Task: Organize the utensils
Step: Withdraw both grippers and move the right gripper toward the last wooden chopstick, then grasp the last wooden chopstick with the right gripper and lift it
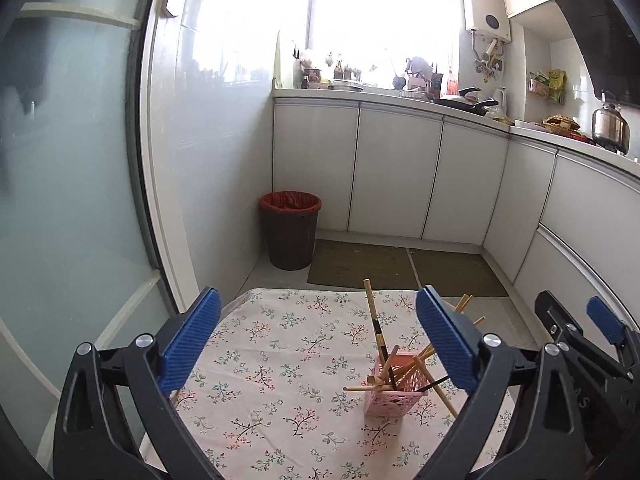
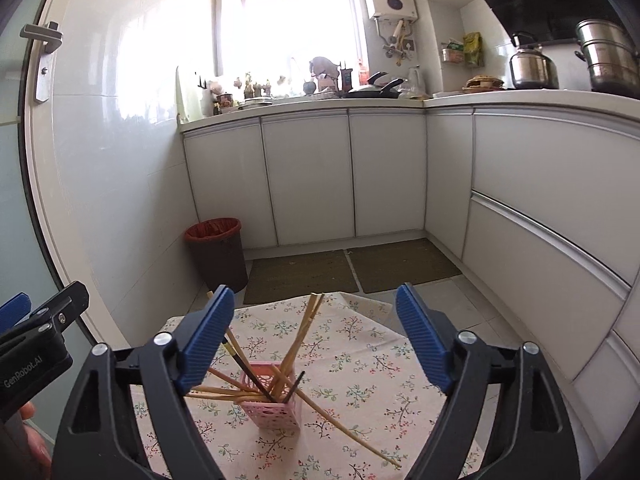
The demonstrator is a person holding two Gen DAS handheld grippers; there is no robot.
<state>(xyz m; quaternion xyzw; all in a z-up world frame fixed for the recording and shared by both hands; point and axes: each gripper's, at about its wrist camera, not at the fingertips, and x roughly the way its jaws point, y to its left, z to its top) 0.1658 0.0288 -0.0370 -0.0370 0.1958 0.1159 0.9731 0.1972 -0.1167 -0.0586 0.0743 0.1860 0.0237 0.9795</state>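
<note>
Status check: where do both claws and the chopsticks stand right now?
Left claw open, empty. Right claw open, empty. Wooden chopsticks standing splayed in small pink perforated plastic basket on floral tablecloth. Nothing in the way.

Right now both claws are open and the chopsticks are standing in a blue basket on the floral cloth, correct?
Not quite: the basket is pink, not blue, as the right wrist view shows. The rest holds: left claw and right claw are open, and the chopsticks stand in it on the floral cloth.
</note>
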